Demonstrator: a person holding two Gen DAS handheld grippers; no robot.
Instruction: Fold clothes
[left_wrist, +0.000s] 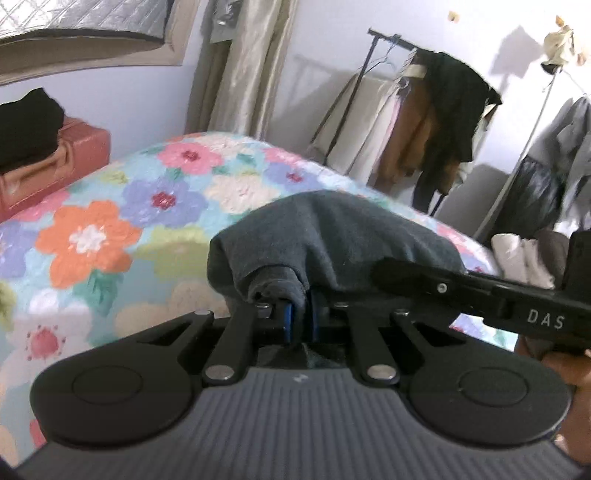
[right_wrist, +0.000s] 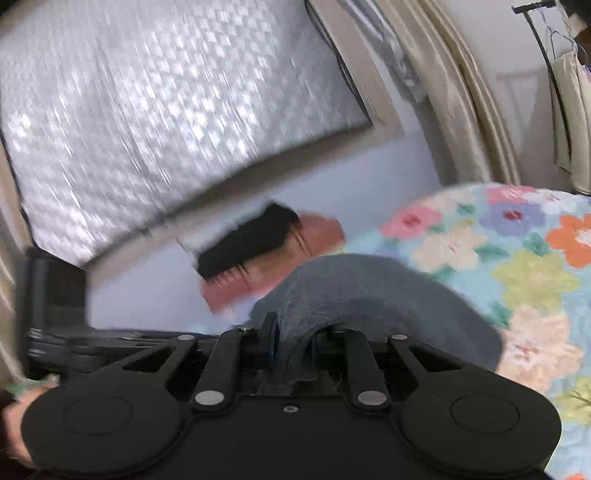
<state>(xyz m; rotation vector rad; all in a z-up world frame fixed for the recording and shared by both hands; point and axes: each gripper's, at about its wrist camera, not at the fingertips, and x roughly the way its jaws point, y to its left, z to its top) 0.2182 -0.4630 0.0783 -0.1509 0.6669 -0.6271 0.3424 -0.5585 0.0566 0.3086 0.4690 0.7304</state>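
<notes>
Two tools, both clamping one grey garment (left_wrist: 332, 236): left tool (left_wrist: 300, 321) & right tool (right_wrist: 293, 341) are pinching its bunched cloth, holding it over the near floral bed (left_wrist: 110, 229).

A home bedroom: a floral quilt (left_wrist: 110, 229) is covering the bed, jackets are hanging on a clothes rack (left_wrist: 436, 122), beige curtains (left_wrist: 243, 66) are draping beside a foil-covered window (right_wrist: 155, 118).
</notes>
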